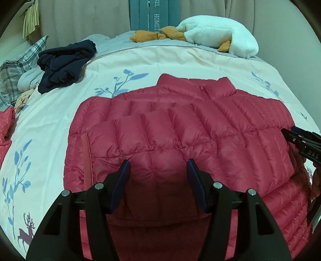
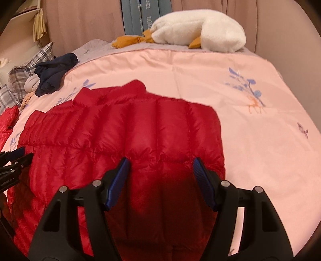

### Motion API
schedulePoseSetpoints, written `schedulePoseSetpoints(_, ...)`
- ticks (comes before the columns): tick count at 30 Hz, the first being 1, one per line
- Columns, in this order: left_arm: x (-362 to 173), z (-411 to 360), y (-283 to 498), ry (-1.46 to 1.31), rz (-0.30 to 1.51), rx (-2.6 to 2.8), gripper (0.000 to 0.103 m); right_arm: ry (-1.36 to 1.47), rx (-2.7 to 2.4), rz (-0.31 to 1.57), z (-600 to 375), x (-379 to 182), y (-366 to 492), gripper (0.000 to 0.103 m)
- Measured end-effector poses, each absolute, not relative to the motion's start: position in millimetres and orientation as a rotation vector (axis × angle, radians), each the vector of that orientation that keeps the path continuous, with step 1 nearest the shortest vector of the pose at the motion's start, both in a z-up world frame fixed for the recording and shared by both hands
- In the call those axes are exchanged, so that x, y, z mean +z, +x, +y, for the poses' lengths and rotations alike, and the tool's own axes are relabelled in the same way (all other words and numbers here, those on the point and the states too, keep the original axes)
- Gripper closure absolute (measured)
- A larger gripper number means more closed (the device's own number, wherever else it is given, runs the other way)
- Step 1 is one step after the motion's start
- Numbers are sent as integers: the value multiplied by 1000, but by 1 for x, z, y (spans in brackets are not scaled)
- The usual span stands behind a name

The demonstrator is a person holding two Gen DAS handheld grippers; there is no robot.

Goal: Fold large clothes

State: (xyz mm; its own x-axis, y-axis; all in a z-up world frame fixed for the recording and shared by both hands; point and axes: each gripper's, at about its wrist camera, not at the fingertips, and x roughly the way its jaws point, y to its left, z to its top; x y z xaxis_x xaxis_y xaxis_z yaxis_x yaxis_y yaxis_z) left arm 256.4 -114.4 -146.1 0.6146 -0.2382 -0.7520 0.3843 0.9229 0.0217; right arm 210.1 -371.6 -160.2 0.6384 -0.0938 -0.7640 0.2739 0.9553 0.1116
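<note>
Two grippers hover over the red puffer jacket spread on the bed: left gripper and right gripper both gape, holding nothing. Nearby lie a navy garment, plush goose and plaid pillow.

Bed with pale floral duvet, beige curtains behind, plaid pillow at left
</note>
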Motion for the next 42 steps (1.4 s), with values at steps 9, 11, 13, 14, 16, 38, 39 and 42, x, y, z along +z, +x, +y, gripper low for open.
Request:
schedulePoseSetpoints(9,-152,-116,258,194,847,-362,43,266,-201,895,-377,-166,216,35)
schedulePoseSetpoints(11,-151,-116,258,193,850,-362,43,277,-206,849,-377,-154,212,36)
schedulePoseSetpoints(13,-151,-116,259,193,852,-364,43,307,-201,786,-380,-141,210,36)
schedulePoseSetpoints(14,-151,-116,259,193,852,-366,43,317,-207,773,-382,-137,212,36)
schedulePoseSetpoints(16,-152,-116,259,194,853,-367,43,315,-224,787,-384,-136,223,36)
schedulePoseSetpoints(38,-154,-118,261,205,872,-362,42,115,-128,823,-326,-131,202,36)
schedulePoseSetpoints(39,-154,-118,261,205,873,-361,42,100,-123,834,-321,-134,201,36)
schedulePoseSetpoints(42,-155,-119,261,207,874,-358,42,70,-125,878,-314,-149,205,36)
